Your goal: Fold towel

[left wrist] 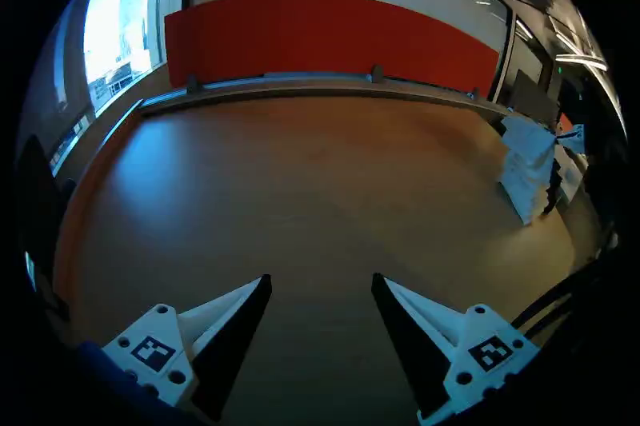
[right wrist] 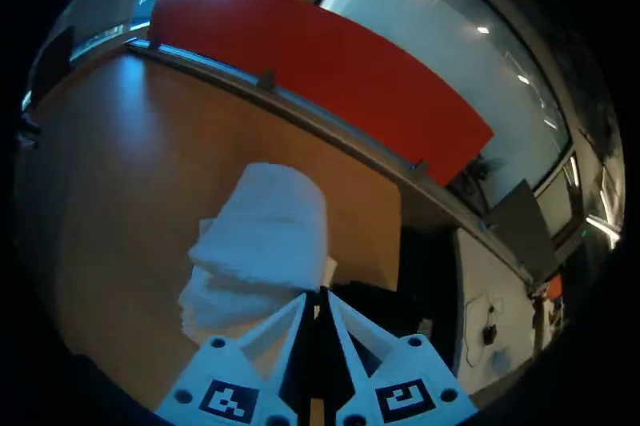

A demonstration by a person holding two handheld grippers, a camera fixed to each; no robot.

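Note:
A white towel [right wrist: 264, 250] hangs bunched above the wooden table [right wrist: 112, 186], with my right gripper [right wrist: 321, 295] shut on its near edge. In the left gripper view the same towel [left wrist: 528, 166] shows at the far right, lifted off the table [left wrist: 320, 186], with the other gripper as a dark shape beside it. My left gripper [left wrist: 322, 282] hovers low over the bare wood, fingers wide apart with nothing between them.
A red partition [left wrist: 328, 38] on a grey rail runs along the table's far edge. A bright window [left wrist: 120, 18] lies at the left. Past the table's right edge are a dark drop, a chair back [right wrist: 520, 226] and cables on the wall.

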